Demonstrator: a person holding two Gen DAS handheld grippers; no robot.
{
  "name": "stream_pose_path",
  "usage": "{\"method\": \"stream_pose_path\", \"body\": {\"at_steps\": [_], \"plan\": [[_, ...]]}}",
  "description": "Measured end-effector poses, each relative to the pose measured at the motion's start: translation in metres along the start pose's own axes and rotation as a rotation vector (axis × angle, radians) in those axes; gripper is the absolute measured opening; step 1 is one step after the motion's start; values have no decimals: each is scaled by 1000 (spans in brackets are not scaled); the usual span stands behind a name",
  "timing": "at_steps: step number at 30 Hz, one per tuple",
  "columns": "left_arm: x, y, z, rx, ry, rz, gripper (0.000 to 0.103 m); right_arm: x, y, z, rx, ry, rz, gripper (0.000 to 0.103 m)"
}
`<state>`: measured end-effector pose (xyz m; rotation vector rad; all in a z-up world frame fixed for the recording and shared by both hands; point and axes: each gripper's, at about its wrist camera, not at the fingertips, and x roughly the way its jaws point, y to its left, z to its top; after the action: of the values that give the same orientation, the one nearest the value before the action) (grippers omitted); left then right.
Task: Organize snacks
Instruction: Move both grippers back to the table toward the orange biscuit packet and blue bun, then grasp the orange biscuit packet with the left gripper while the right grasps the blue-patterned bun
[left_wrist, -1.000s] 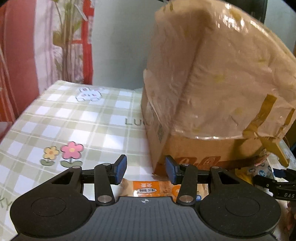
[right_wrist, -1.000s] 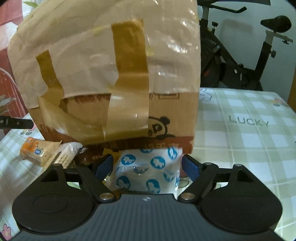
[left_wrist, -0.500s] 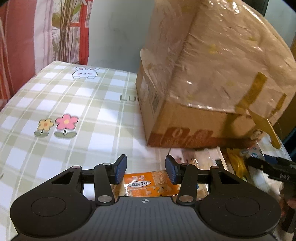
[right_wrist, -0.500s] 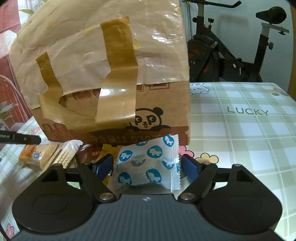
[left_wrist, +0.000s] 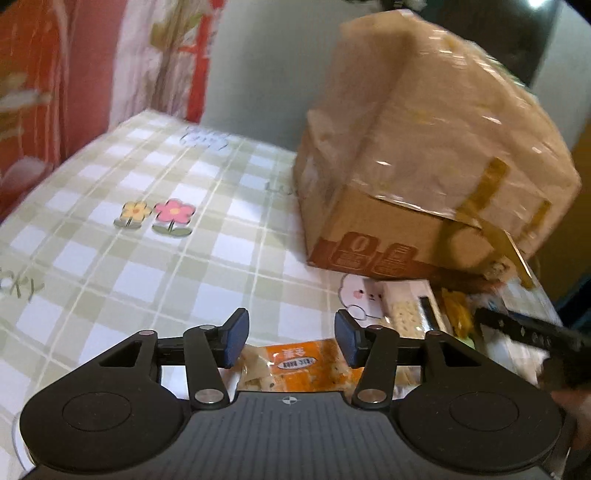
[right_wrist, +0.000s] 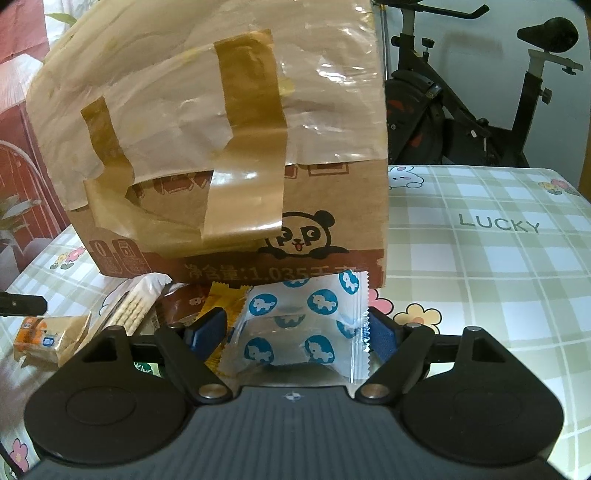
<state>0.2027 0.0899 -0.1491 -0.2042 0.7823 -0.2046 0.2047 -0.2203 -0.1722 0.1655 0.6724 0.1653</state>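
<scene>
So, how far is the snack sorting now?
Nothing looks sorted yet. The left tongs stand open around an orange packet; the right tongs stand around a blue-dotted packet. Other snacks lie heaped by the box.

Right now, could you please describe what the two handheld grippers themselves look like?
Both match. The left gripper and right gripper have matte black bodies with ribbed centres, two round raised discs, silver pivot screws, angled black linkage arms and dark blue finger pads. A small crosshair mark sits mid-body. No cables or sleeves show.
</scene>
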Motion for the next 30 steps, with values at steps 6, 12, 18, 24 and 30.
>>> {"method": "stream_pose_path", "body": {"at_steps": [6, 12, 18, 24, 30], "plan": [[-4, -28, -17, 290, 24, -16, 65, -1, -1, 0, 5, -2, 3, 82], [3, -43, -27, 468, 19, 12, 73, 0, -1, 1, 9, -4, 4, 82], [29, -43, -16, 467, 46, 52, 74, 0, -1, 0, 10, -4, 3, 82], [43, -30, -13, 364, 69, 75, 68, 0, -1, 1, 10, -4, 3, 82], [37, -26, -19, 268, 25, 93, 40, 0, -1, 0, 13, -10, 2, 80]]}}
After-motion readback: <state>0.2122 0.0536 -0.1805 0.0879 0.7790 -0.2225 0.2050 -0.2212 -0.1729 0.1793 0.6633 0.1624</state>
